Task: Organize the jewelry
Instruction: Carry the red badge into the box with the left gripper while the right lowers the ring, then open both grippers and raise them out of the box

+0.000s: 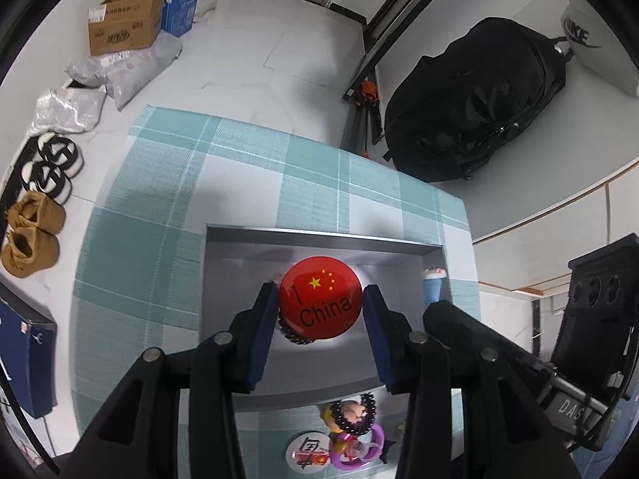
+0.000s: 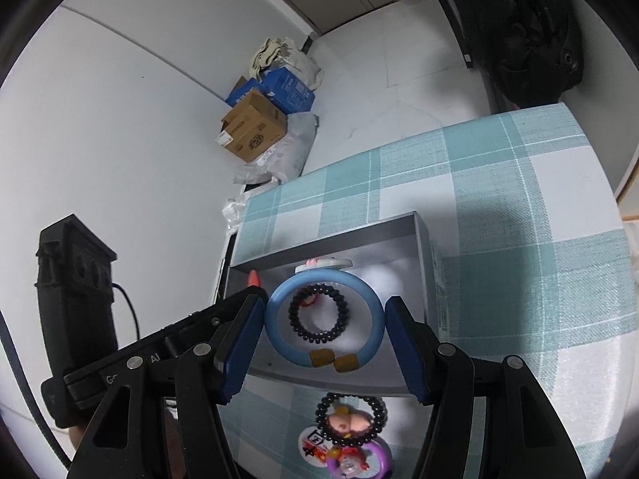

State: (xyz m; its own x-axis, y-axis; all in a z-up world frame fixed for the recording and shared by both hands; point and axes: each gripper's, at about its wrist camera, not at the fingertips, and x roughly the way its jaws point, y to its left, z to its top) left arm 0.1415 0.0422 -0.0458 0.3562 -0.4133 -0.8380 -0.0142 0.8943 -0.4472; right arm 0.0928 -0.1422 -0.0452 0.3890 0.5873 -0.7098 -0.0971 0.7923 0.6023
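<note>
1. The left gripper [image 1: 320,306] is holding a red badge [image 1: 319,297] between its fingers [image 1: 266,311], narrow and pressed on the badge's rim, above the gray box [image 1: 319,235] on the checked tabletop [image 1: 159,199].
2. The right gripper [image 2: 324,327] is holding a blue bangle [image 2: 279,339] across its width, its fingers [image 2: 247,327] set wide and touching the left side; on the right side a sliver of gap seems to show, so the grip looks light.
3. Risk: the badge is smooth and domed, so it may be slipping out and landing outside the box if the fingers are loosening too soon.
4. Risk: the bangle may be tilting or dropping onto the box wall, since only its edges are being pinched.
5. Risk: both grippers are crowding over one box and could be knocking together.
6. The box is already holding a black coil bracelet [image 2: 318,319], seen through the bangle, a pale round piece [image 2: 323,266] at twelve o'clock, and a small blue cup charm [image 1: 433,287] at three o'clock in the left view.
7. At six o'clock, outside the box, a beaded bracelet [image 2: 351,421], a white badge [image 1: 307,449] and a purple ring [image 1: 359,451] are still waiting on the tabletop.
</note>
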